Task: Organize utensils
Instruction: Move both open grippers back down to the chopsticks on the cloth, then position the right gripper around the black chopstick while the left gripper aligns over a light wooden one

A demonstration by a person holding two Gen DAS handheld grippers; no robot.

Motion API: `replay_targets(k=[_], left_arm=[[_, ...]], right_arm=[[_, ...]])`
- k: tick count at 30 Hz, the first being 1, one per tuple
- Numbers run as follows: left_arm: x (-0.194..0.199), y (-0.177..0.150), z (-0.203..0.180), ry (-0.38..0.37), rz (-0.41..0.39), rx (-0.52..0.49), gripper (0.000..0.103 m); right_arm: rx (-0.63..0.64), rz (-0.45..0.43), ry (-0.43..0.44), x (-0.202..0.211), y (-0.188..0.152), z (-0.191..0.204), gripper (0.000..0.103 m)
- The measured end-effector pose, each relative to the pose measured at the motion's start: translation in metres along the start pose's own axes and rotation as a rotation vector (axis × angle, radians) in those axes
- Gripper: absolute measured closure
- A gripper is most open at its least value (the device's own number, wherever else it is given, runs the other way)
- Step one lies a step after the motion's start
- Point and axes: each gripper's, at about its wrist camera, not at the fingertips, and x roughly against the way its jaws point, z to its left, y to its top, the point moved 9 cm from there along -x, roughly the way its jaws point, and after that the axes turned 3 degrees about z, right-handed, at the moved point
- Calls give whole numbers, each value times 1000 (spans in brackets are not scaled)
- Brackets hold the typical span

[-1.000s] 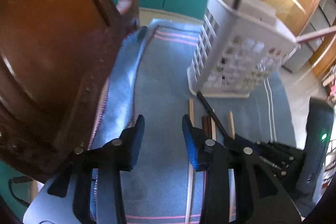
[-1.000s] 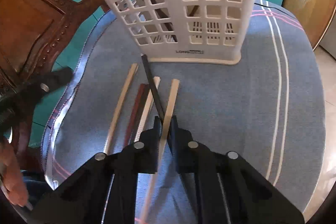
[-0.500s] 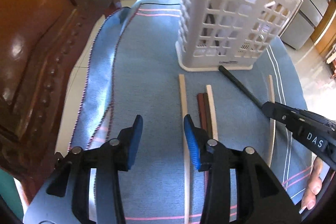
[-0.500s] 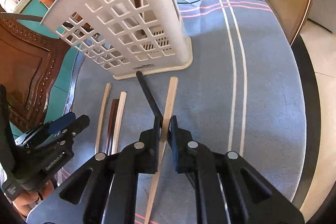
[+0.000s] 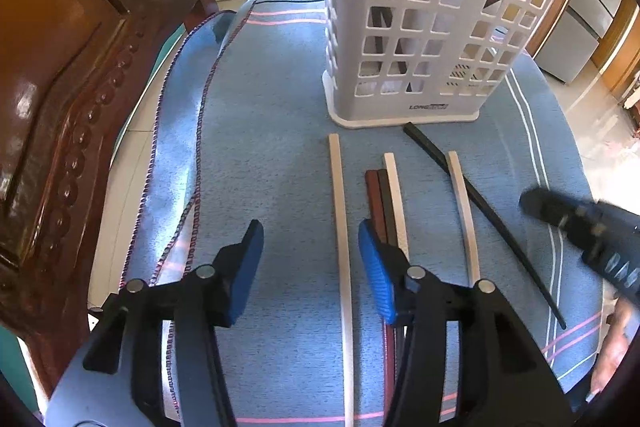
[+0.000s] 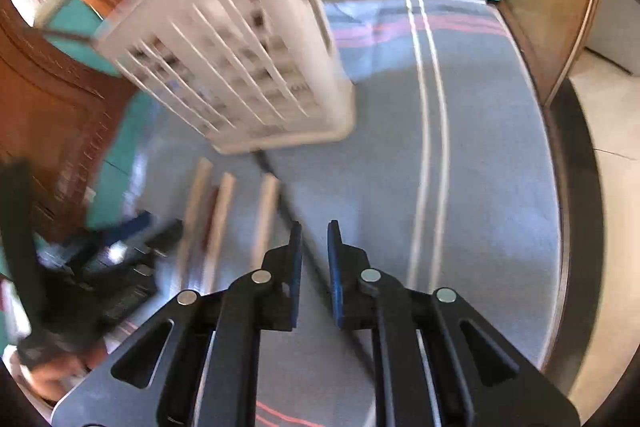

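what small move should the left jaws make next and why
Probably lower the left gripper and close: its jaws, just opening, are empty and straddle the pale chopstick lying flat on the cloth, short of the white holder.

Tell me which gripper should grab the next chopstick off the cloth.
Left. The left gripper, its jaws just opening, straddles the leftmost pale chopstick. The right gripper is barely parted, over bare cloth beside the black chopstick.
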Motion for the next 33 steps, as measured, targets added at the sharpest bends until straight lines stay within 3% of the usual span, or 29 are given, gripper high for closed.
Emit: replay_targets(k=[3,6,21,28,30,32,33], left_arm=[[-4,-1,3,8,6,8,51],[-7,-1,3,12,9,10,50],[4,-8,-6,-2,-6,-13,43],[0,-11,-4,7,5,-18,41],[-1,-13,-6,8,6,-23,41],[-1,-14,-8,9,8,-26,40],[-2,-15,-9,9,9,-28,40]], right_arm=[[57,48,-37,-14,-16,3,81],[121,34,-69,-13,-25,9,77],[107,-6,-20,-4,-49,18,71],[149,5,-78,-14,-61,25,67],[146,5,-78,-14,-63,25,69],[140,-1,-105,-14,-64,23,91],[129,-1,-113,-14,-62,20,93]])
